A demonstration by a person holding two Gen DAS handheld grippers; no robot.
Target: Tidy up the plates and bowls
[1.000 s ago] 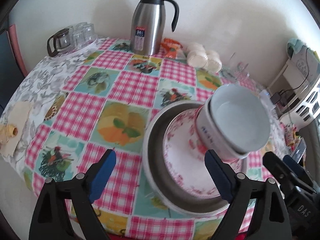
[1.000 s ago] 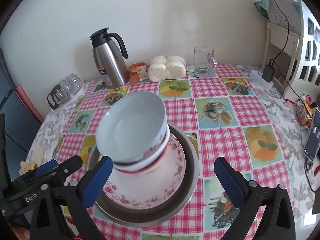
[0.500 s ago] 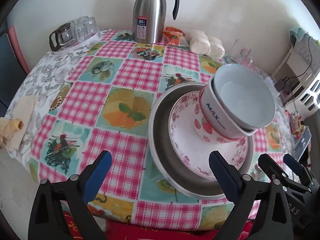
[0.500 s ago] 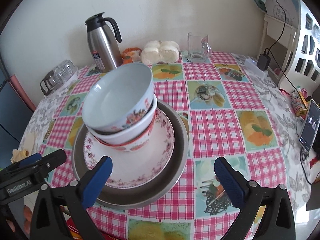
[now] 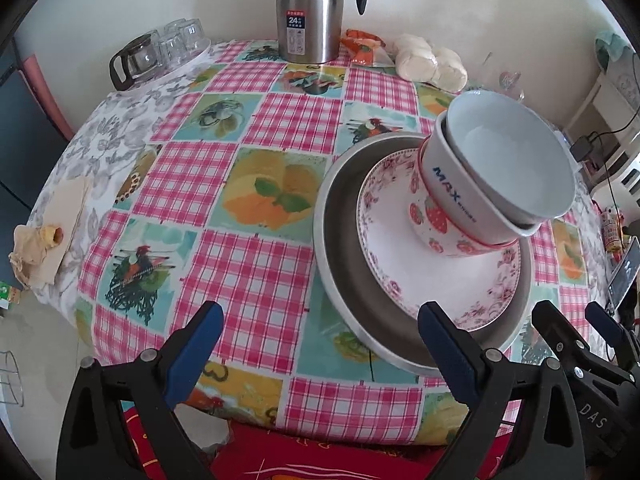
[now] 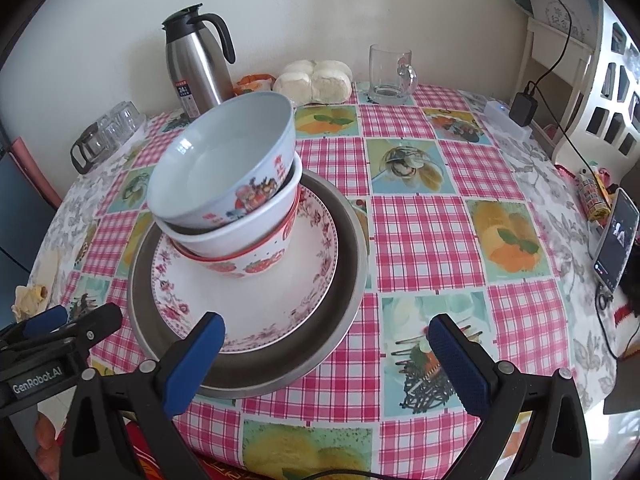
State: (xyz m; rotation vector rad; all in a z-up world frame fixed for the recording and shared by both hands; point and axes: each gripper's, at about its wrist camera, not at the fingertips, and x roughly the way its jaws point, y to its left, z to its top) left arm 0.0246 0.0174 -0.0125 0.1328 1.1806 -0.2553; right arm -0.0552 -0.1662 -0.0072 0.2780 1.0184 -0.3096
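Three nested bowls [image 6: 232, 188] stand on a floral plate [image 6: 304, 280], which lies in a steel pan [image 6: 352, 292] on the checked tablecloth. The top bowl [image 5: 512, 160] is pale blue inside; the bottom one has strawberries. The same stack shows in the left wrist view, on the plate [image 5: 432, 280] in the pan [image 5: 340, 248]. My left gripper [image 5: 320, 328] is open and empty, at the table's near edge, left of the pan. My right gripper [image 6: 328, 336] is open and empty, at the pan's near rim.
A steel thermos jug [image 6: 196, 68], buns [image 6: 316, 80], a glass mug [image 6: 390, 76] and a tray of glasses [image 6: 108, 132] stand along the far edge. A phone [image 6: 614, 240] lies at the right edge. A white shelf [image 6: 600, 52] stands to the right.
Both grippers have drawn back from the stack toward the table's near edge, staying open. The stack has not moved.
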